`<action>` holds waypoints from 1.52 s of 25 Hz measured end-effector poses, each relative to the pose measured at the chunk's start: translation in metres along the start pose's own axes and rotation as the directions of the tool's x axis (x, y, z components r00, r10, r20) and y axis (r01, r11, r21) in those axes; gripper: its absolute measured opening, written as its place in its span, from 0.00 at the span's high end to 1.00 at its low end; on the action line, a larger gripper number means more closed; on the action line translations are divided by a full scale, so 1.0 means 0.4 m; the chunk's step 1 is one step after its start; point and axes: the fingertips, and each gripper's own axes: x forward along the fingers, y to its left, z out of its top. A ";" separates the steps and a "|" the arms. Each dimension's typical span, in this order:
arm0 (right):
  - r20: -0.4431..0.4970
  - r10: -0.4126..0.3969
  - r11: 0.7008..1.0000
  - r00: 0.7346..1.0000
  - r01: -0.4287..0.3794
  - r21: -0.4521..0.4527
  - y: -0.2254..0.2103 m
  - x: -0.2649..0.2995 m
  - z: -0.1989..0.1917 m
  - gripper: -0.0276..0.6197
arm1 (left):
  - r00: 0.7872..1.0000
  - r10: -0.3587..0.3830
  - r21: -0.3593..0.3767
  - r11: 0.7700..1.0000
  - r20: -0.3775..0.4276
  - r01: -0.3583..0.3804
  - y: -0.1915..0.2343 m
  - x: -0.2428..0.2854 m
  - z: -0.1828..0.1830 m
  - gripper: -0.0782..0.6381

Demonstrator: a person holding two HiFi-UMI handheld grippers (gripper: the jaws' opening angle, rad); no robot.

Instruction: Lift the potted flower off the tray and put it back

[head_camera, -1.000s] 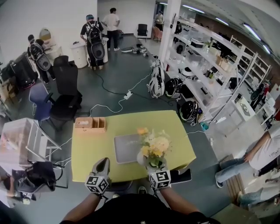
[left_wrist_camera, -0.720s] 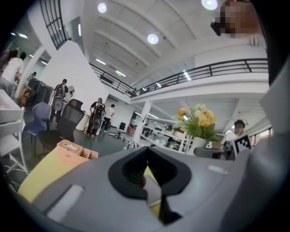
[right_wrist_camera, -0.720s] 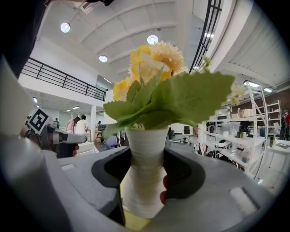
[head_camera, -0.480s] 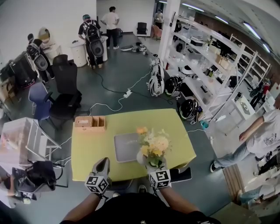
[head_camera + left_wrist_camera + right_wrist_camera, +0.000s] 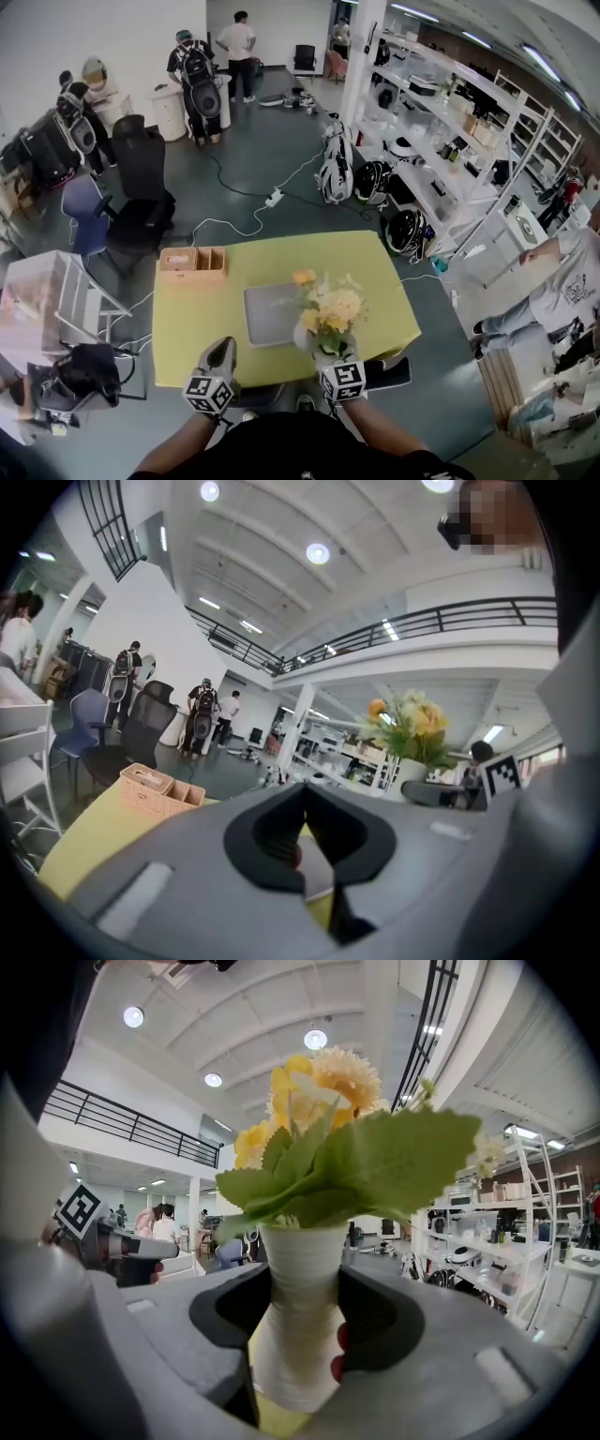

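The potted flower (image 5: pixel 330 314) has yellow and cream blooms in a white ribbed pot (image 5: pixel 298 1321). My right gripper (image 5: pixel 328 354) is shut on the pot's narrow waist, and both pads press its sides in the right gripper view. The pot stands just right of the grey tray (image 5: pixel 267 317), over the front edge of the yellow table (image 5: pixel 187 319). Whether it touches the table I cannot tell. My left gripper (image 5: pixel 221 351) hovers at the table's front edge, left of the tray, with its jaws closed together and nothing between them. The flower (image 5: pixel 412 726) also shows in the left gripper view.
A wicker box (image 5: pixel 192 265) sits at the table's far left corner. Office chairs (image 5: pixel 141 202) and a white rack (image 5: pixel 56 300) stand to the left, and white shelving (image 5: pixel 450 150) to the right. Cables cross the floor, and people stand at the back and at the right edge.
Both grippers and the flower have kept still. A person at the right edge has shifted position.
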 end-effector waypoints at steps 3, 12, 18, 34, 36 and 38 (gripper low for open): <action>-0.001 0.002 1.000 1.000 -0.002 0.001 -0.009 0.003 -0.005 0.61 | 1.000 0.002 -0.002 1.000 -0.006 -0.002 -0.004 0.005 -0.009 0.88; -0.011 0.009 1.000 1.000 -0.009 0.003 -0.055 0.027 -0.015 0.61 | 1.000 0.019 -0.008 1.000 -0.015 -0.020 -0.023 0.023 -0.015 0.88; -0.032 0.012 1.000 0.999 -0.012 0.003 -0.073 0.089 -0.054 0.61 | 0.999 0.042 -0.017 0.999 -0.033 -0.043 0.003 0.014 -0.043 0.88; -0.064 0.074 0.996 0.995 -0.077 -0.040 -0.176 0.342 -0.170 0.61 | 0.976 0.198 -0.047 0.978 -0.092 -0.203 0.066 -0.009 -0.127 0.88; -0.070 0.085 0.995 0.994 -0.088 -0.041 -0.182 0.383 -0.192 0.61 | 0.969 0.223 -0.049 0.972 -0.103 -0.229 0.080 -0.019 -0.141 0.88; -0.079 0.093 0.994 0.993 -0.097 -0.044 -0.188 0.423 -0.215 0.61 | 0.963 0.245 -0.054 0.966 -0.115 -0.253 0.094 -0.028 -0.157 0.88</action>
